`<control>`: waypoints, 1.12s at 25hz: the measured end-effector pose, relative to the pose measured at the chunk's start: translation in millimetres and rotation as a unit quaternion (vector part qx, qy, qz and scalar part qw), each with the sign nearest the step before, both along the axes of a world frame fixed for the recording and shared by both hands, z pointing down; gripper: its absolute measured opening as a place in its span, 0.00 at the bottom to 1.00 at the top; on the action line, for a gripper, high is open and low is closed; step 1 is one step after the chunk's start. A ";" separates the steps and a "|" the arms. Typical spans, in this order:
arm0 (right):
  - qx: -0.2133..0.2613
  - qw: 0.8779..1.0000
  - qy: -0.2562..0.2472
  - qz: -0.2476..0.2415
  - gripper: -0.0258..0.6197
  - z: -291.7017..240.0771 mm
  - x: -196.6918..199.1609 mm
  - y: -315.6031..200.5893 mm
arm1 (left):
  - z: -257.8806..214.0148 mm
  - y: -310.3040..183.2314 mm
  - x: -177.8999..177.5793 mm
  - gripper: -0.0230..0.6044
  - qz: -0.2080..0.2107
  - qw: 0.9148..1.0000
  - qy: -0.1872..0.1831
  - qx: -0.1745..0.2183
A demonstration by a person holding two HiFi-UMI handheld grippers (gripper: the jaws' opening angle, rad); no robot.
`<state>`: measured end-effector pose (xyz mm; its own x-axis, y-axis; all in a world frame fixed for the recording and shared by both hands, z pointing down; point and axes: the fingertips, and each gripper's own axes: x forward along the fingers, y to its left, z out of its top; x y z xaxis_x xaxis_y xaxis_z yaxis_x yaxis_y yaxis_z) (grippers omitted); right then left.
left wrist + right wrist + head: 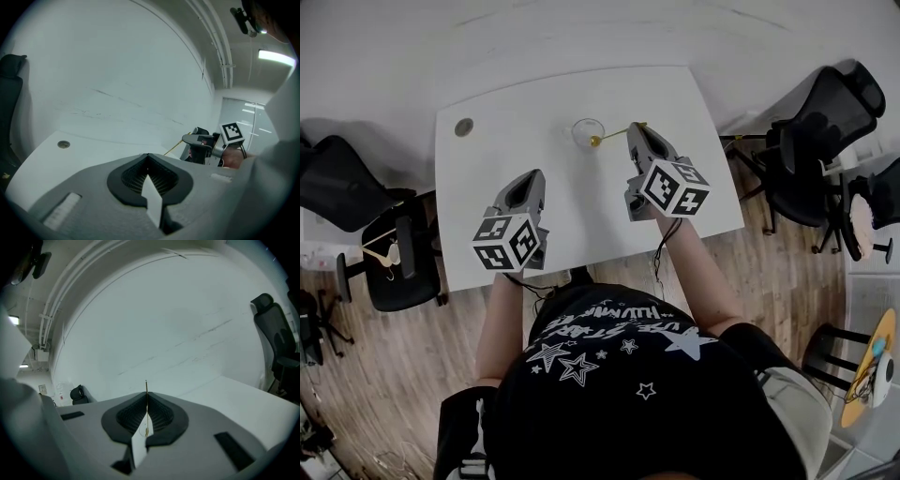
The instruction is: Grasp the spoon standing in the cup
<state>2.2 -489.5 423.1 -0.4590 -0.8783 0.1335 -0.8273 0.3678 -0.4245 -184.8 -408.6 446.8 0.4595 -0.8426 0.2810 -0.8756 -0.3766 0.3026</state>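
Gold spoon [617, 133] slants from the cup [584, 129] rightward into the right claw [638, 127], which is clamped tight on its thin handle, while the left claw [532, 178], jaws together and empty, hangs farther back over the counter [487, 159].

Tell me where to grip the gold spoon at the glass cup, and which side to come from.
Grip the spoon by its thin handle near the free end, coming from the right of the cup. It leans with its bowl end at the cup and the handle pointing out rightwards, clear of the glass. The right gripper is shut on it there.
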 end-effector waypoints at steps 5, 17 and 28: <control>0.006 1.000 -0.005 -0.004 0.06 -6.9 14.9 22.4 | -5.9 20.7 15.7 0.05 0.001 1.000 -0.005 0.005; 0.013 1.000 -0.005 -0.005 0.06 -8.3 50.5 78.2 | -12.2 73.3 50.0 0.05 -0.001 1.000 -0.011 0.015; 0.007 1.000 -0.011 -0.016 0.06 -5.4 72.4 138.7 | -12.5 133.8 74.7 0.05 -0.004 1.000 -0.014 0.009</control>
<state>74.5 -350.8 417.7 -0.4898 -0.8649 0.1097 -0.8052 0.4006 -0.4372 -110.1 -274.8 434.4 0.4450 -0.8512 0.2782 -0.8866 -0.3752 0.2704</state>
